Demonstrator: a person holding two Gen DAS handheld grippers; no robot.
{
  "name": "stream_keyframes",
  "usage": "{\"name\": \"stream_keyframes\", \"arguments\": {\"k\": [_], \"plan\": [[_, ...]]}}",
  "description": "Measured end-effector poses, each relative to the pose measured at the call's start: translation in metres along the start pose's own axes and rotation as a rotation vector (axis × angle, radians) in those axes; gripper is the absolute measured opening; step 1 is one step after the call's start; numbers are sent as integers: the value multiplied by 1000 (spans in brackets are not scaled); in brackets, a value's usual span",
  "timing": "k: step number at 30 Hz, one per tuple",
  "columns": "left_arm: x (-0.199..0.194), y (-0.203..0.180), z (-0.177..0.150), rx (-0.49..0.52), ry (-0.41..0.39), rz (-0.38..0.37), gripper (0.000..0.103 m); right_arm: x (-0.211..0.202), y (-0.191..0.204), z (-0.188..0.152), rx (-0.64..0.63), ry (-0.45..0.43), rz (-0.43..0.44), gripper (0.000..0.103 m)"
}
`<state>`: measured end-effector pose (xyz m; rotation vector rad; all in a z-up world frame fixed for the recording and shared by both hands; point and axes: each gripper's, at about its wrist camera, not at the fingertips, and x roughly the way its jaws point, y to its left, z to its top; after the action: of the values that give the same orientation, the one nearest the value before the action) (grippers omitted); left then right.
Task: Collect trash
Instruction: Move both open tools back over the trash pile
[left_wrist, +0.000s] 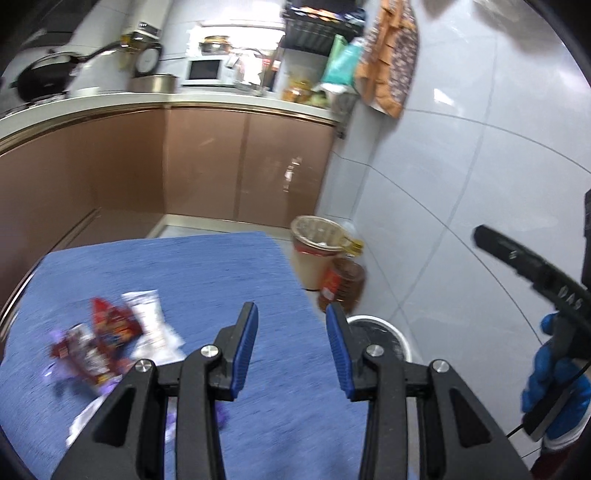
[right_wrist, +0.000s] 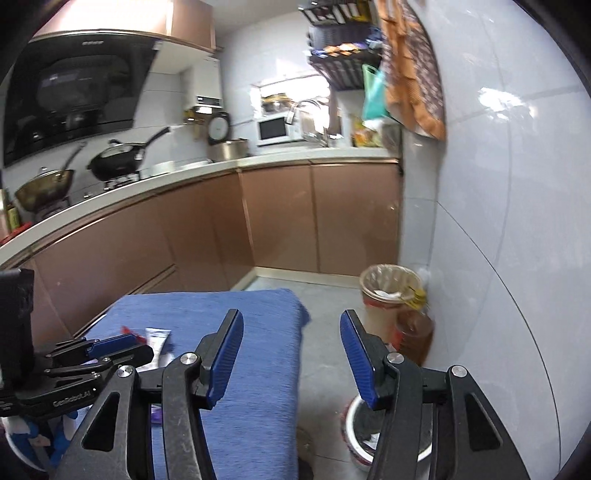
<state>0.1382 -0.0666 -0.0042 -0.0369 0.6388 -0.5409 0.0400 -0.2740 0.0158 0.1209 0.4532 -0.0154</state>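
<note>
Trash (left_wrist: 110, 332) sits in a loose heap on the blue-covered tabletop (left_wrist: 207, 266), towards its left side in the left wrist view: a red snack wrapper (left_wrist: 110, 321), a white packet (left_wrist: 147, 317) just beside it, and purple scraps at the edge of the pile, all blurred. The left gripper (left_wrist: 291, 332) hangs above the cloth, to the right of the heap, with its blue-padded fingers (left_wrist: 245, 347) parted and nothing between them. Over on the right, the right gripper (right_wrist: 291, 354) is up in the air too, fingers (right_wrist: 225, 354) set well apart and empty, straddling the tabletop's right edge and the floor. Below it on the floor, a white-rimmed bin (right_wrist: 354, 443) with a dark liner, something pale inside. Further back against the tiled wall (right_wrist: 498, 221) stands a tall beige bin (right_wrist: 384, 295) with a clear bag, and an amber oil bottle (right_wrist: 413, 336) touching its side. A blue-gloved hand (left_wrist: 557, 380) grips the right tool's handle in the left wrist view. Behind it all, brown kitchen cabinets (right_wrist: 280, 218) and a worktop with pans and a microwave (right_wrist: 275, 129).
</note>
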Motion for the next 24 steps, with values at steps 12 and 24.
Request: {"name": "stream_keyframes", "arguments": {"k": [12,24], "plan": [[-59,97,-31,-143,-57,161,37,-5,57,7,-64,3,118,52],[-33,163,-60,-285,26,208,37,54,80,-20,-63,168,259,52]]}}
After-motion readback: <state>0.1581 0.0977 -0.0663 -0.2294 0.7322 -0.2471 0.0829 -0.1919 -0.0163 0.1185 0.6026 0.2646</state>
